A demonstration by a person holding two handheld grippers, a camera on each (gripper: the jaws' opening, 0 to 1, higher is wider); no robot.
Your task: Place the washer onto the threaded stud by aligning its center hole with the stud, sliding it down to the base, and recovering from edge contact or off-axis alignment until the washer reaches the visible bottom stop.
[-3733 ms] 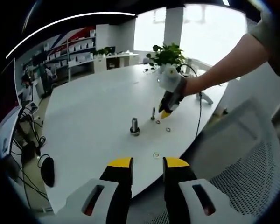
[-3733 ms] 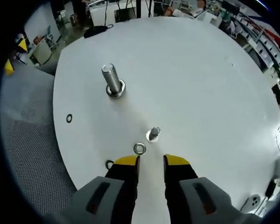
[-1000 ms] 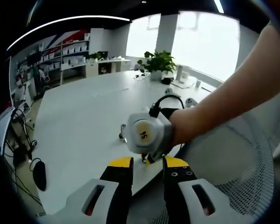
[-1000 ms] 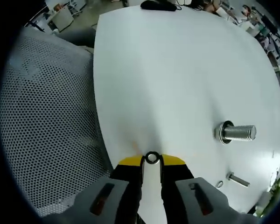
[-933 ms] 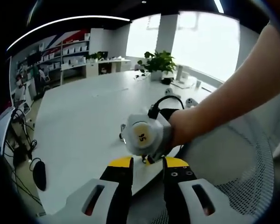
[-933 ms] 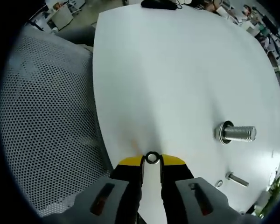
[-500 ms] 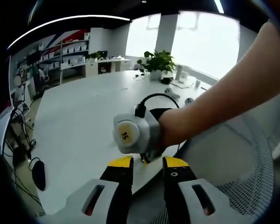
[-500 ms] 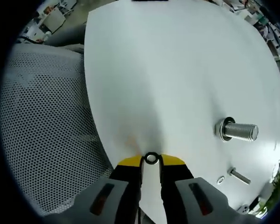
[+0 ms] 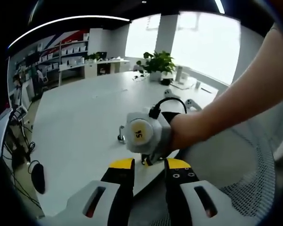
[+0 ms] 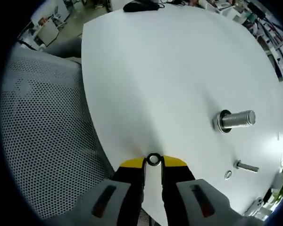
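Right gripper [image 10: 153, 162] clamped on washer [image 10: 153, 159]: ring pinched between the two yellow-tipped jaws, edge-on grip, centre hole visible. Washer held just over the white table [image 10: 179, 70], close to the table's near edge, well apart from both studs. Large threaded stud [image 10: 236, 119] standing on the table to the right in the right gripper view, with a washer-like collar at its base; shank bare above that. Smaller stud [image 10: 246, 165] further right and lower in that view, with a second loose washer [image 10: 228, 175] lying flat just beside it. Perforated mesh chair back [image 10: 42, 150] off the table edge on the left of that view. Dark mouse-like object [image 10: 137, 6] at the far edge of the table.

Left gripper [image 9: 148, 165] held back off the table edge, jaws parted with a clear gap, gripping nothing. In the left gripper view, right gripper [image 9: 148, 157] seen from behind, its pale housing tipped down toward the table edge, held by a person's hand [image 9: 186, 132] with bare forearm running up to the right. Small part of a stud [image 9: 121, 136] peeking out left of that housing; cannot tell which one. Potted plant [image 9: 156, 63] at the far side of the table, shelving along the back wall on the left.
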